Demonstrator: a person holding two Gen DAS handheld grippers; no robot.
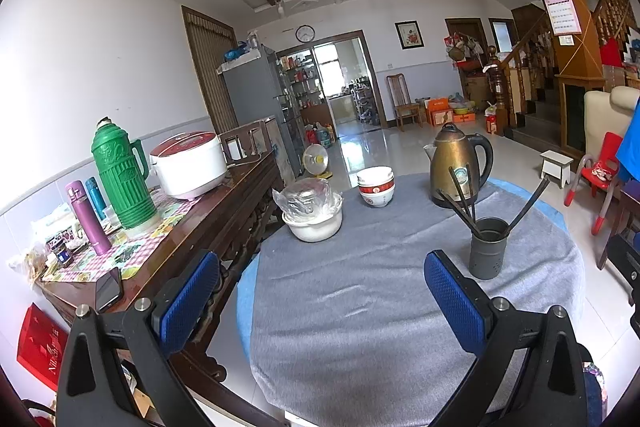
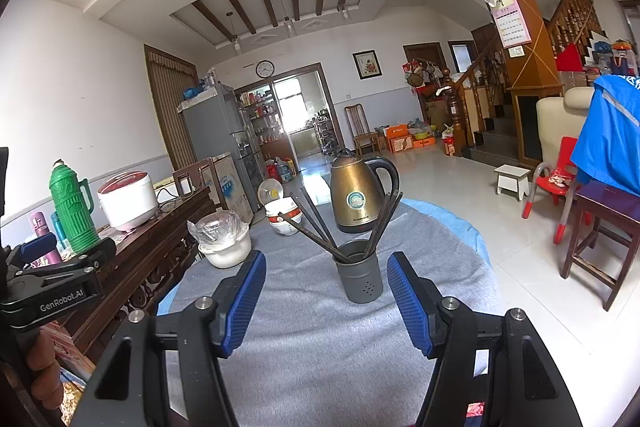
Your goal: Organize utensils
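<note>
A dark grey utensil holder (image 1: 488, 247) (image 2: 359, 271) stands upright on the round table covered with a grey cloth (image 1: 360, 291). Several dark chopsticks (image 1: 460, 197) (image 2: 316, 223) stick out of it, fanned left and right. My left gripper (image 1: 324, 291) is open and empty, above the cloth, left of the holder. My right gripper (image 2: 326, 291) is open and empty, just in front of the holder, apart from it. The left gripper's body also shows at the left edge of the right wrist view (image 2: 52, 279).
A bronze kettle (image 1: 456, 163) (image 2: 358, 195), stacked bowls (image 1: 376, 185) (image 2: 285, 215) and a white pot with a plastic-covered top (image 1: 312, 211) (image 2: 224, 241) stand at the table's far side. A wooden sideboard (image 1: 208, 211) with a green thermos (image 1: 120, 175) is on the left.
</note>
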